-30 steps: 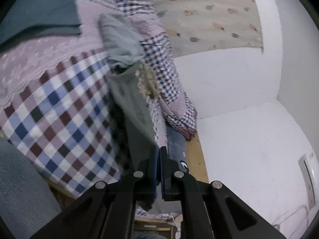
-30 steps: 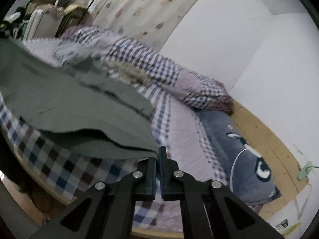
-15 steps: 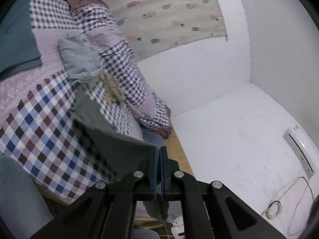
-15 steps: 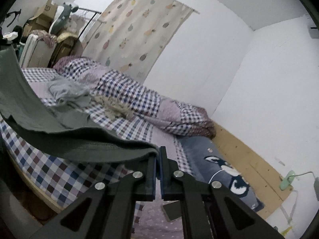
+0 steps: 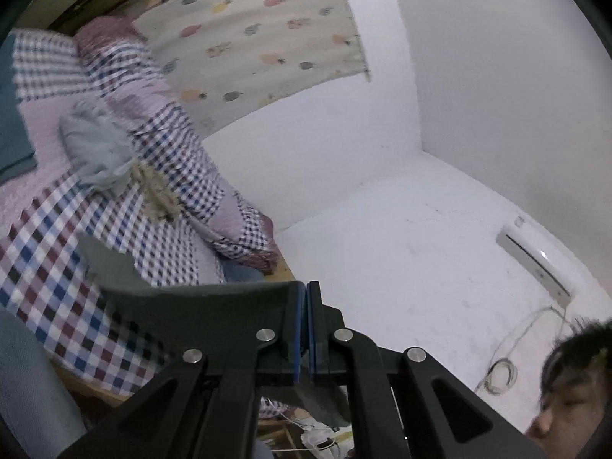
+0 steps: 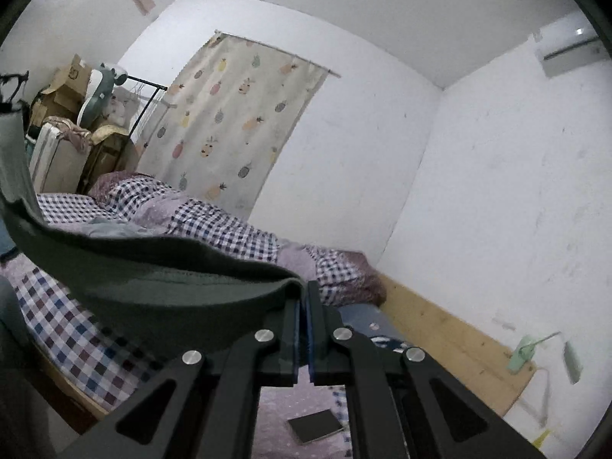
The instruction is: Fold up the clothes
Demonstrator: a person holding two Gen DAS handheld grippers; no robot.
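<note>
A dark green garment (image 5: 183,306) is held up in the air above a checkered bed (image 5: 42,237). My left gripper (image 5: 305,294) is shut on one edge of it, the cloth stretching away to the left. My right gripper (image 6: 304,294) is shut on another edge of the dark green garment (image 6: 153,287), which sags in a curve toward the left of that view. A crumpled pale blue garment (image 5: 95,153) and a beige bundle (image 5: 157,195) lie on the bed behind. A folded teal cloth (image 5: 11,122) rests at the bed's far left.
A plaid quilt (image 6: 229,233) is bunched along the wall side of the bed. A dark phone or notebook (image 6: 315,425) lies on the purple sheet. Boxes and a clothes rack (image 6: 76,107) stand by the patterned curtain (image 6: 229,130). A person's head (image 5: 570,394) shows at lower right.
Both grippers have risen and tilted upward, lifting the green garment off the bed. It now hangs stretched between them, and more wall and ceiling show.
</note>
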